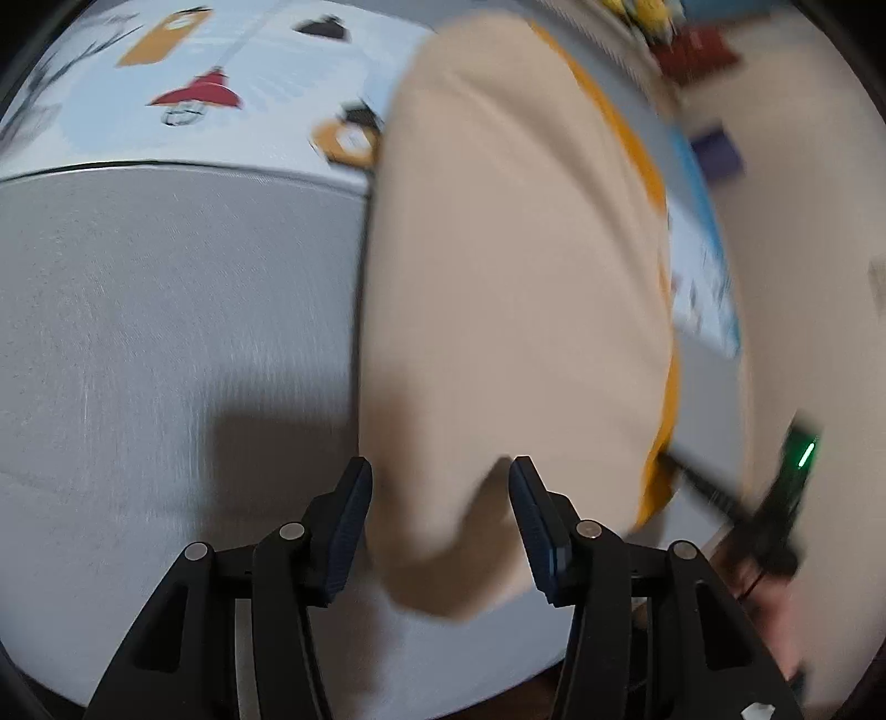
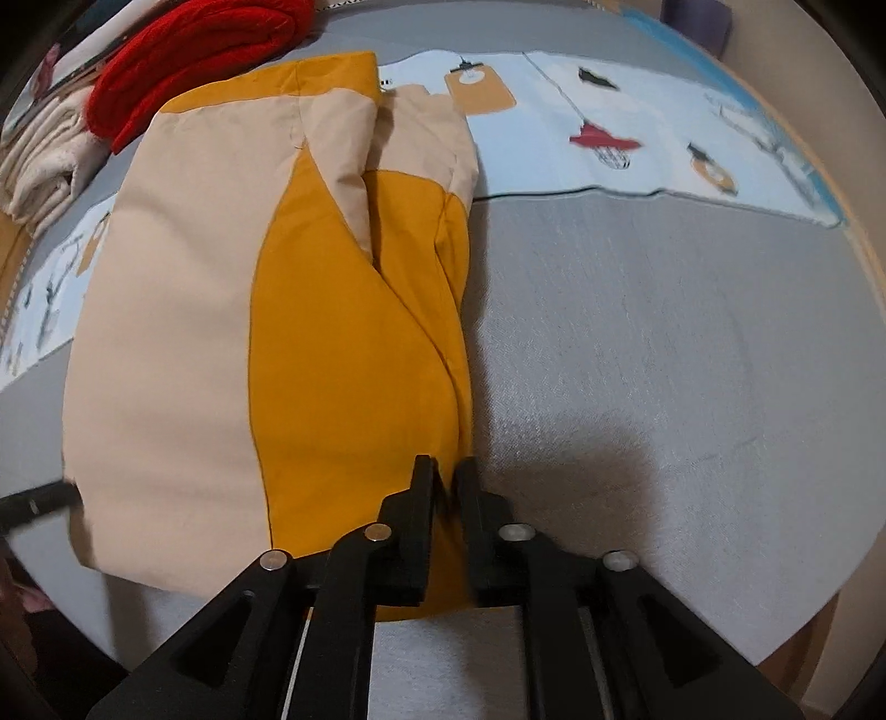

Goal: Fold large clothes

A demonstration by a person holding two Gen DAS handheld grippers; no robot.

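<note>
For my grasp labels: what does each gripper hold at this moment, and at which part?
The right gripper pinches the beige and mustard garment at its near mustard edge. The left gripper is open around the near beige edge, holding nothing.

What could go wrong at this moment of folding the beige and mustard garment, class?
1. The left gripper is open around the garment edge, not clamped, so that corner may slip away.
2. The right gripper pinches only the mustard edge; pulling could undo the layers.
3. The red knit nearby could snag.
</note>
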